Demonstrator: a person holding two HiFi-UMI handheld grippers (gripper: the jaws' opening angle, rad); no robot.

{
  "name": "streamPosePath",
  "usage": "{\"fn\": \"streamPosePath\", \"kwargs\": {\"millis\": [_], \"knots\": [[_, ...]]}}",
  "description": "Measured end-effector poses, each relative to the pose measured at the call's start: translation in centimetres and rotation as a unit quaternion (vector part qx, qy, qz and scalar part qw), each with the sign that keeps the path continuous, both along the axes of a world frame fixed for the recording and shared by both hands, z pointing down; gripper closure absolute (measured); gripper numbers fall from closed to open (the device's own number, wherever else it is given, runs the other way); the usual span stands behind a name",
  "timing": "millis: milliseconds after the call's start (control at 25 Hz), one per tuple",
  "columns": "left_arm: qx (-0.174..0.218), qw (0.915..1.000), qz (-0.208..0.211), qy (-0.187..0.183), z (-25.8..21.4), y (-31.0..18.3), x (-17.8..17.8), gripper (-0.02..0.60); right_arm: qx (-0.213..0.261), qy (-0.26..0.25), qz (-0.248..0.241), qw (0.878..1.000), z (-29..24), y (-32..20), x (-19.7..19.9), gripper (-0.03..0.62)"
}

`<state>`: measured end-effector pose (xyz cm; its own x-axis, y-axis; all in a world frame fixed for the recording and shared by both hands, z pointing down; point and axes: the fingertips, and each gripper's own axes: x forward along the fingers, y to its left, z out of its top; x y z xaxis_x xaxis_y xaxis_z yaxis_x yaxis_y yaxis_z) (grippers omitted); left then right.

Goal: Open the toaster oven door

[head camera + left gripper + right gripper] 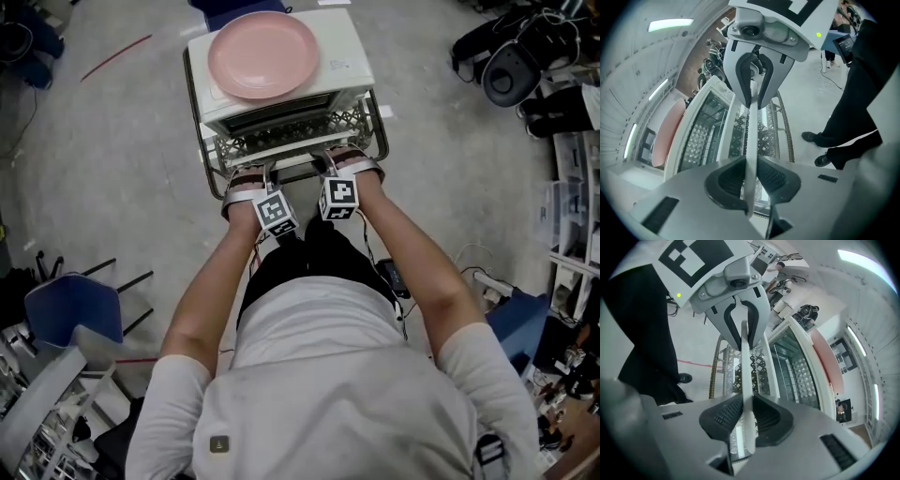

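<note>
The toaster oven (281, 98) is set on a wire cart (382, 141), with a pink plate (263, 54) on top. Its white door handle (752, 126) is squeezed by the left gripper (751, 174) and the right gripper (746, 411), side by side. The door seems hardly opened yet, though that is hard to tell. Next, the handle must be pulled down and toward the person, evenly on both sides.

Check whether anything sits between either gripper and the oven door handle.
Nothing does: the left gripper and right gripper both clamp the white handle directly. The cart's wire rack lies in front of the oven and might limit the swing down.
</note>
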<state>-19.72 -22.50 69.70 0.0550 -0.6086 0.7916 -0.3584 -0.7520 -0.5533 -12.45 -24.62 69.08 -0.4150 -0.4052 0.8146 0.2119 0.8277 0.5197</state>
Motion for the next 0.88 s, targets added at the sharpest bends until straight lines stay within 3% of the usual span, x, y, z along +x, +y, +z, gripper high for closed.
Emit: {"fn": "streamPosePath", "kwargs": {"millis": [440, 600, 880], "knots": [[0.007, 0.9998, -0.016, -0.005, 1.6, 3.2, 1.4, 0.489, 0.022, -0.013, -0.013, 1.0, 1.1, 3.0, 1.2, 0.516], [0.032, 0.9988, -0.018, -0.034, 2.6, 3.3, 1.9, 0.491, 0.041, -0.022, -0.024, 0.999, 2.4, 3.3, 2.0, 0.516], [0.06, 0.9966, -0.04, -0.04, 5.1, 4.6, 3.1, 0.488, 0.07, -0.04, -0.026, 0.996, 5.4, 4.6, 3.1, 0.516]]}}
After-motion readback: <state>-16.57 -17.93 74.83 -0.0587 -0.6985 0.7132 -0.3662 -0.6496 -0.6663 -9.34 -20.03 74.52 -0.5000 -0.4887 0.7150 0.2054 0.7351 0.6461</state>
